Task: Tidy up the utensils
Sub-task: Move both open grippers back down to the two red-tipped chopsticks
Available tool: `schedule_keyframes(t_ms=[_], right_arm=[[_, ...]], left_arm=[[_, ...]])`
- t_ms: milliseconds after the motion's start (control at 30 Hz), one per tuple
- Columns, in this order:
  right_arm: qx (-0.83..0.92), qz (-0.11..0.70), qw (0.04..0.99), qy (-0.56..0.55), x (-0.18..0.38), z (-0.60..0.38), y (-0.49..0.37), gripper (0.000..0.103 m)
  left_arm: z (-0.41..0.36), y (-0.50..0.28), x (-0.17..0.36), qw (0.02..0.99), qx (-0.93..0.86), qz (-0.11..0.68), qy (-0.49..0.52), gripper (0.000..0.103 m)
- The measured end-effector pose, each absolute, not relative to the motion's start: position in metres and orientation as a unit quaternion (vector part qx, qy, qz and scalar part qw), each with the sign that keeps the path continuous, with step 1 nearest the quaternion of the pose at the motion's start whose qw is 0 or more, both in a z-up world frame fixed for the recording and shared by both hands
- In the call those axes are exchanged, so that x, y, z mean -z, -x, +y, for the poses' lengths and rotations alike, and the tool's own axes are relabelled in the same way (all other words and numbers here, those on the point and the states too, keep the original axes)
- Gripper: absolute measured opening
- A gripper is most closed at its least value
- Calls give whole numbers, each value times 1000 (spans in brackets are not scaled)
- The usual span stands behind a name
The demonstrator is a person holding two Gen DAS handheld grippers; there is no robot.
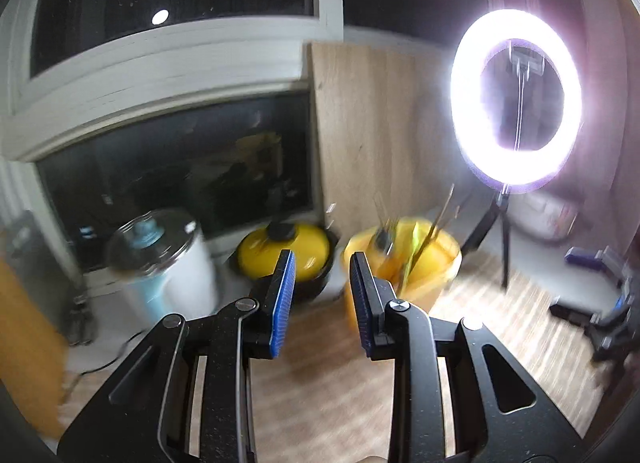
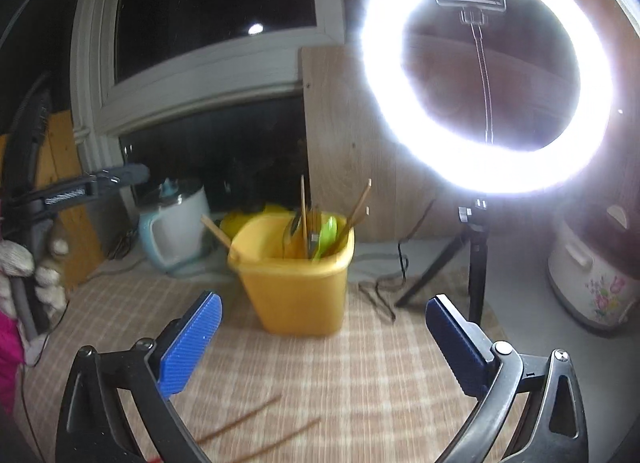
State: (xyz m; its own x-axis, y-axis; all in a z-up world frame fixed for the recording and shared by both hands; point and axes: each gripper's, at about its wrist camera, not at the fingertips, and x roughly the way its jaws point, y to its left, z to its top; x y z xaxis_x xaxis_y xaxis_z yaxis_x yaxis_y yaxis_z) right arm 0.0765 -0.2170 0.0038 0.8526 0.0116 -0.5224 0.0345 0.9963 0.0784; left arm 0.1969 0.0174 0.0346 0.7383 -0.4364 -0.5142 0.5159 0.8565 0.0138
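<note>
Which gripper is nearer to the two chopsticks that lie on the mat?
Right. The right gripper is open just above and behind the chopsticks on the mat. The left gripper faces the yellow bin; no chopsticks show in its view.

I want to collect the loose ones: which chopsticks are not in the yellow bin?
The two chopsticks lying flat on the checked cloth, between the right gripper's fingers; the others stand in the yellow bin.

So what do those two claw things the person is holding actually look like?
Both look alike. The left gripper and right gripper each have two flat, ribbed blue pads mounted on matte black, speckled frames. The frames are angular linkage arms with triangular cut-outs and round silver pivot screws. No cables, logos or sleeves are visible on them.
</note>
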Motion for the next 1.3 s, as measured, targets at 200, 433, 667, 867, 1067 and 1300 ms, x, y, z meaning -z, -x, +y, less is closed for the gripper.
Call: schedule_keyframes(t_ms=[200, 433, 667, 867, 1067, 1300], right_arm=[[3, 358, 928, -104, 37, -227, -53, 103], [36, 468, 866, -175, 88, -257, -47, 103], [4, 527, 822, -217, 113, -251, -53, 85], [-22, 565, 777, -276, 139, -233, -63, 59], [-20, 584, 756, -295, 152, -218, -76, 43], [-4, 594, 753, -283, 156, -197, -98, 36]], left_arm=[[31, -152, 20, 897, 259, 346, -95, 28], [10, -113, 75, 856, 289, 418, -96, 27], [-20, -103, 114, 805, 330, 485, -86, 11], [-33, -97, 131, 788, 335, 505, -113, 11], [-35, -102, 142, 777, 336, 519, -121, 11], [-34, -112, 149, 772, 335, 528, -114, 11]])
